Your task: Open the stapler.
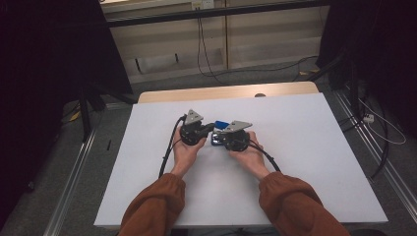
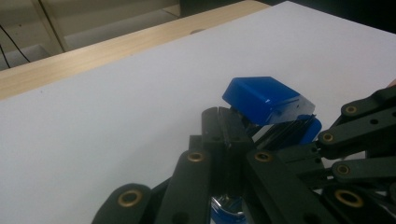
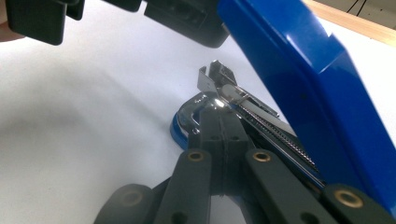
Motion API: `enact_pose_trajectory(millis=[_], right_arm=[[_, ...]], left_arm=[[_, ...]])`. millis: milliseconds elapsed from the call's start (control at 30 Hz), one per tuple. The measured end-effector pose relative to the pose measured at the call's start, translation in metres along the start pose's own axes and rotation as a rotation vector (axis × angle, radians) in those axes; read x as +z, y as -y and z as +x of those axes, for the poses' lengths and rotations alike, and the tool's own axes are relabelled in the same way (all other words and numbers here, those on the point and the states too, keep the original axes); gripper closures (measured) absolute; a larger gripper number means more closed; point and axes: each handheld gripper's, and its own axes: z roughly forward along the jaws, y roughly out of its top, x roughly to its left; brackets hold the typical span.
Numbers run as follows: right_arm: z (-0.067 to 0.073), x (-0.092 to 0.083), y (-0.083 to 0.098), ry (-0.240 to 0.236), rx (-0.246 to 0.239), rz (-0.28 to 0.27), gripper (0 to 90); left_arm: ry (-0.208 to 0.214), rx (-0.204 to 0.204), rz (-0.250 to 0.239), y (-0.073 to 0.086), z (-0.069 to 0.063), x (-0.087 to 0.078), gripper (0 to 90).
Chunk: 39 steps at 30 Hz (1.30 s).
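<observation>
Both grippers' fingers (image 2: 219, 135) (image 3: 219, 126), fully closed against the opened stapler (image 2: 264, 100), may slip, snapping its lid down.

White table (image 1: 314, 162), wooden far edge; grey floor (image 1: 246, 78), dark curtains (image 1: 49, 49), trailing cables (image 1: 201, 49).

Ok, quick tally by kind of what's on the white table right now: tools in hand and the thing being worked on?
Grippers: 2, the left gripper and the right gripper
Blue stapler, lid hinged open: 1
Total: 3, on the white table
</observation>
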Motion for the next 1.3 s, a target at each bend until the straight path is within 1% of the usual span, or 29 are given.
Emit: enact_pose_trajectory(millis=[67, 100, 200, 267, 300, 333, 400, 533, 667, 733, 867, 967, 1033, 1100, 1233, 1300], right_arm=[[0.0, 0.0, 0.0, 0.0, 0.002, 0.0, 90.0], [0.0, 0.0, 0.0, 0.0, 0.002, -0.001, 90.0], [0.0, 0.0, 0.0, 0.003, -0.001, 0.0, 90.0], [0.0, 0.0, 0.0, 0.003, -0.004, 0.001, 90.0], [0.0, 0.0, 0.0, 0.002, -0.003, 0.001, 90.0], [0.0, 0.0, 0.0, 0.002, -0.002, 0.001, 90.0], [0.0, 0.0, 0.0, 0.001, -0.001, 0.0, 90.0], [0.0, 0.0, 0.0, -0.002, -0.002, -0.002, 90.0], [0.0, 0.0, 0.0, 0.003, -0.006, -0.003, 90.0], [0.0, 0.0, 0.001, -0.005, 0.002, -0.008, 90.0], [-0.001, -0.002, 0.001, -0.005, 0.007, -0.008, 90.0], [0.001, -0.008, -0.001, 0.0, 0.008, -0.039, 90.0], [0.003, -0.011, -0.003, 0.018, 0.007, -0.074, 90.0], [0.003, -0.013, -0.004, 0.029, 0.006, -0.093, 90.0], [0.003, -0.013, -0.005, 0.044, -0.003, -0.096, 90.0], [0.003, -0.012, -0.005, 0.053, -0.005, -0.102, 90.0]], left_arm=[[0.011, 0.001, -0.015, -0.005, -0.002, -0.001, 90.0], [0.008, 0.015, -0.011, -0.006, -0.002, -0.001, 90.0], [0.017, 0.019, -0.01, -0.009, -0.002, -0.001, 90.0], [0.017, 0.014, -0.014, -0.009, -0.003, -0.001, 90.0], [0.025, -0.004, -0.019, -0.009, -0.002, -0.001, 90.0], [0.025, -0.013, -0.022, -0.009, -0.003, -0.001, 90.0], [0.012, -0.005, -0.02, -0.01, -0.005, -0.001, 90.0], [0.011, -0.006, -0.025, -0.009, -0.004, 0.0, 90.0], [0.01, -0.003, -0.019, -0.008, -0.003, 0.0, 90.0], [0.006, -0.001, -0.021, -0.008, -0.003, 0.0, 90.0], [0.007, -0.003, -0.023, -0.008, -0.003, 0.001, 90.0], [0.015, -0.01, -0.017, -0.007, -0.002, 0.001, 90.0], [0.013, -0.005, -0.014, -0.007, -0.002, 0.0, 90.0], [0.013, -0.009, -0.015, -0.007, -0.001, 0.001, 90.0], [0.015, -0.006, -0.018, -0.007, -0.001, 0.001, 90.0], [0.01, -0.002, -0.011, -0.007, 0.0, 0.002, 90.0]])
